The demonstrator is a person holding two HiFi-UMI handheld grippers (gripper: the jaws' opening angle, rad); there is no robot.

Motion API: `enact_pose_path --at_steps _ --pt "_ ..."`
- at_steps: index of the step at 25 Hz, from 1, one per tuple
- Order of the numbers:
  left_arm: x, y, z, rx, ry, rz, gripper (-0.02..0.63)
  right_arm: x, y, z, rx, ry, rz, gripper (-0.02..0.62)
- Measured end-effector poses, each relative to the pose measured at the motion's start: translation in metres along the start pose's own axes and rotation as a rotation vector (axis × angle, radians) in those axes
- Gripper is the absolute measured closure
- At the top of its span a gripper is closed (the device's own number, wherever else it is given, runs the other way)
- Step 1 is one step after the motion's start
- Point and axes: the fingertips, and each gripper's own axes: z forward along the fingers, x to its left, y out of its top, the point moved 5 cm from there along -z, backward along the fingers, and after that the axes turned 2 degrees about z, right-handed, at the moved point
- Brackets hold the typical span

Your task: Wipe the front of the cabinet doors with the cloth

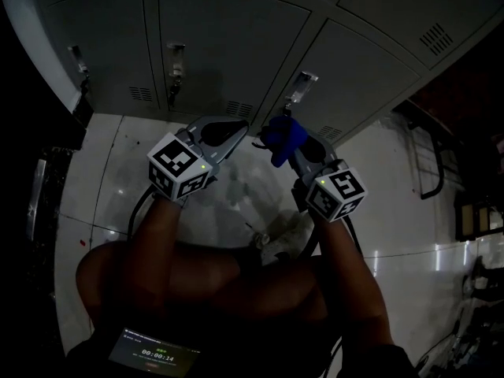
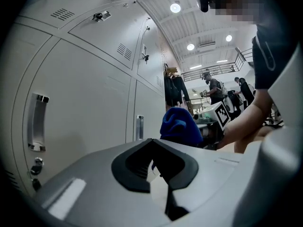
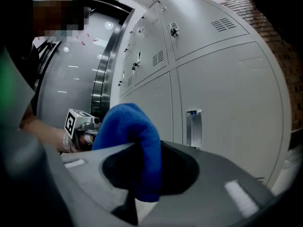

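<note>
Grey cabinet doors (image 1: pixel 228 38) with metal handles (image 1: pixel 302 85) rise just ahead of both grippers. My right gripper (image 1: pixel 287 152) is shut on a bunched blue cloth (image 1: pixel 282 136), held a short way off the door beside the handle. In the right gripper view the cloth (image 3: pixel 128 126) bulges up out of the jaws of the right gripper (image 3: pixel 142 167), with a door (image 3: pixel 227 103) and its handle (image 3: pixel 193 126) beyond. My left gripper (image 1: pixel 236 132) hovers beside it, shut and empty. From the left gripper (image 2: pixel 152 148) I see the cloth (image 2: pixel 180 126) to the right and a door (image 2: pixel 85 108) to the left.
A glossy white floor (image 1: pixel 394 179) lies under the cabinets. A black metal frame (image 1: pixel 429 156) stands at the right. A small screen (image 1: pixel 153 357) sits at the person's waist. People (image 2: pixel 215 89) stand far down the hall.
</note>
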Motion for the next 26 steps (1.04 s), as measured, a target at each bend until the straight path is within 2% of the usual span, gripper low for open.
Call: enact_pose_path --at_steps 5,26 --pt "0.001 -0.004 -0.001 0.014 0.008 -0.002 0.601 0.014 -0.006 0.008 0.018 0.048 -0.024 0.523" --pt "-0.002 -0.01 -0.002 0.033 0.008 -0.007 0.601 0.011 -0.006 0.006 0.02 0.047 -0.017 0.523"
